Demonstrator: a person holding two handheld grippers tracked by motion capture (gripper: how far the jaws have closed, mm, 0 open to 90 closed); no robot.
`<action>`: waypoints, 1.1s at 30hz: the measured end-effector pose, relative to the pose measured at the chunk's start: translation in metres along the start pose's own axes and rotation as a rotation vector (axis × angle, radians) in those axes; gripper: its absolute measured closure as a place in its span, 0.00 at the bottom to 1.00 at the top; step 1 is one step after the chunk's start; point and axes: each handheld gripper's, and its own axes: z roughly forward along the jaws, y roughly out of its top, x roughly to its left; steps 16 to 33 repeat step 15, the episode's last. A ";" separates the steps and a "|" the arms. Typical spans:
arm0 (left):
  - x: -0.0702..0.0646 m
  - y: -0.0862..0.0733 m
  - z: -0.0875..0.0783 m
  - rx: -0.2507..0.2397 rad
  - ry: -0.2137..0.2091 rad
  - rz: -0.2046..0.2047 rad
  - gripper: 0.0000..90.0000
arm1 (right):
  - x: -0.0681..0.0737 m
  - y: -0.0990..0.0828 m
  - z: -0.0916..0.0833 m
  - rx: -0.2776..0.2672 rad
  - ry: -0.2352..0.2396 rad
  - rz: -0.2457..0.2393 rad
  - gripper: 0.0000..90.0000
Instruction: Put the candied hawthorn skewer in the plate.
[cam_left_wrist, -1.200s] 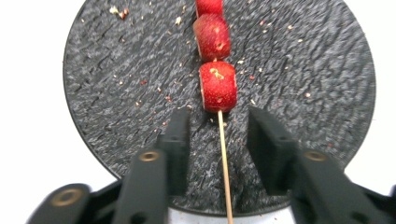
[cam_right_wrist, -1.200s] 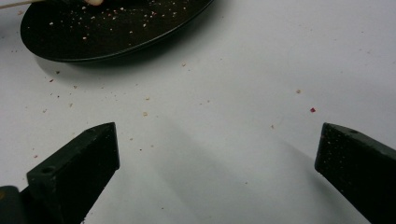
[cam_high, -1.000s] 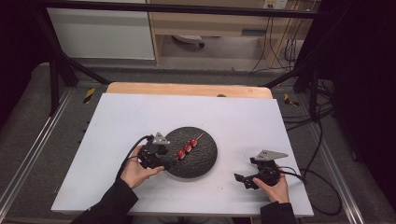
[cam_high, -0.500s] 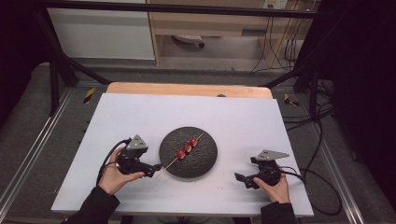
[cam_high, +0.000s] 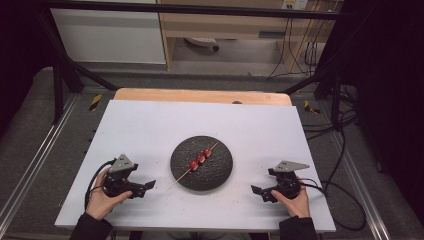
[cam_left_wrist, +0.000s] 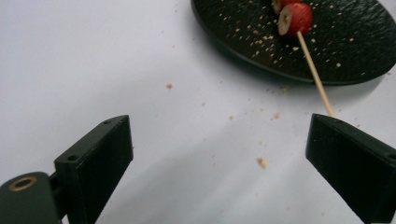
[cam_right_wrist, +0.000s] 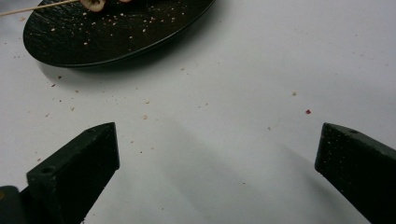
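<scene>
1. The left gripper (cam_high: 148, 185) has backed off the skewer (cam_high: 194, 165), its jaws just opened wide and empty.
2. The skewer lies across the plate (cam_high: 220, 175), apparently delivered.
3. The right gripper (cam_high: 256, 192) rests open, empty.

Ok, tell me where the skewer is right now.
In the high view the skewer lies slantwise across the black plate at the table's middle, its bare end poking over the rim toward the left tongs, untouched.
</scene>
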 end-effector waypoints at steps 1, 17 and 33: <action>0.002 -0.003 0.000 -0.003 0.000 -0.008 0.08 | 0.000 0.000 0.000 0.001 0.000 0.001 0.01; 0.008 -0.021 -0.001 0.015 0.006 0.000 0.08 | 0.000 0.000 -0.001 0.001 0.004 0.002 0.01; 0.008 -0.021 -0.001 0.015 0.006 0.000 0.08 | 0.000 0.000 -0.001 0.001 0.004 0.002 0.01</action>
